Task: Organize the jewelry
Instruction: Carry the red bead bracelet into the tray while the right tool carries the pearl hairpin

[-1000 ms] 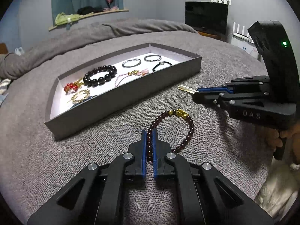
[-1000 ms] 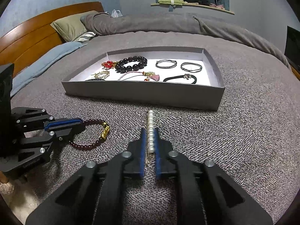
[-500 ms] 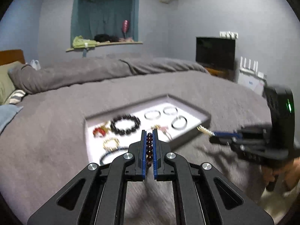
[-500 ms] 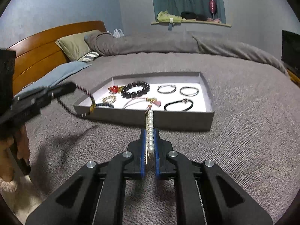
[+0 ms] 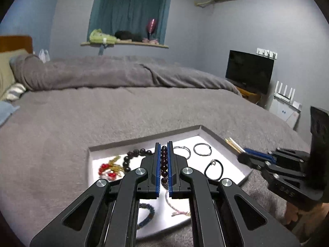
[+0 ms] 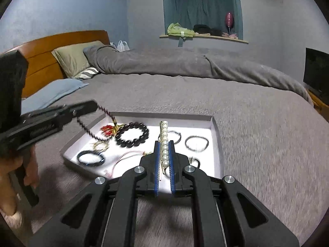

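Both lifted off bed: left hand-held gripper (image 5: 163, 160) clamps garnet bracelet (image 6: 90, 130), right hand-held gripper (image 6: 164, 160) pearl clip (image 6: 164, 142), over tray (image 6: 214, 121).

I hold my left gripper (image 5: 163, 154) and right gripper (image 6: 164, 151) aloft, both angled downward, jaws clamped, 2 hands gripping handles.

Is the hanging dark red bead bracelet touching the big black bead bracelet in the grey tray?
Cannot tell. In the right wrist view the dark red bead bracelet hangs blurred from the left hand-held gripper, overlapping the grey tray beside the black bead bracelet.
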The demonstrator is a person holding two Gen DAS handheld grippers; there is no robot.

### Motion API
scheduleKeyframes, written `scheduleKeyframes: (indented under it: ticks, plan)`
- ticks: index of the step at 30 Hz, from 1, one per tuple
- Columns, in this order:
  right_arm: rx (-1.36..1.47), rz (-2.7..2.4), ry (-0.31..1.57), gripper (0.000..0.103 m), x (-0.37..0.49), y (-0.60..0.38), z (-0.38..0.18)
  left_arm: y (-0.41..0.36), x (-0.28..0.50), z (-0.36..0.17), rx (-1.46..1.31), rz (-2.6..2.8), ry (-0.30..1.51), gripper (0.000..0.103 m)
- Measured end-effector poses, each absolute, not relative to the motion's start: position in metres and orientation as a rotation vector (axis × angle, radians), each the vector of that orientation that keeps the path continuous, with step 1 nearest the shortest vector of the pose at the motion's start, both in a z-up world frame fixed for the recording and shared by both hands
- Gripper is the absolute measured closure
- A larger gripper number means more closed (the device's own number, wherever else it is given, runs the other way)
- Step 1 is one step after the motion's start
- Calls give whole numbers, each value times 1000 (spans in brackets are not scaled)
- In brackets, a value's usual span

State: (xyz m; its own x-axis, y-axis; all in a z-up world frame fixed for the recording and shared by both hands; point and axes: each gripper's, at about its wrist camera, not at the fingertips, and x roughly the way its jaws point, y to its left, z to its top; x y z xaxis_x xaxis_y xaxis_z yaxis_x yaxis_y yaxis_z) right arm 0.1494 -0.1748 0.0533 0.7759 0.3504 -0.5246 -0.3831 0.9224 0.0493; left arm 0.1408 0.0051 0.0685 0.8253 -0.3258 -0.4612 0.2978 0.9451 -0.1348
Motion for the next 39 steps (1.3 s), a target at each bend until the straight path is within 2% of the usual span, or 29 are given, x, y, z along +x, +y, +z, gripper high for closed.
scheduleKeyframes:
  ticks: [8,14,23,31,33,35,37,38,39]
  plan:
    - [-100,378,707,95,215,-151,28,14,173,25,-84,-350,684,97]
    - [-159,360,775,95,226,-146,8,27,182,10,-114,-326,765,97]
    - [-180,361,820,95,226,-145,1,8,177,4,1,-335,782,97]
    - [-132,368,835,95,228,-149,-1,18,181,2,-41,-311,798,96]
    - [-127,372,835,94,228,-150,0,18,179,3,-39,-315,791,83]
    - [-119,379,840,93,228,-150,-1,18,178,5,-37,-314,779,79]
    - [-109,384,838,80,227,-151,-1,18,176,7,-39,-315,769,78]
    - [-99,385,828,72,226,-152,1,19,174,9,-42,-316,759,73]
    - [-97,383,819,72,224,-153,3,19,173,10,-43,-319,752,69]
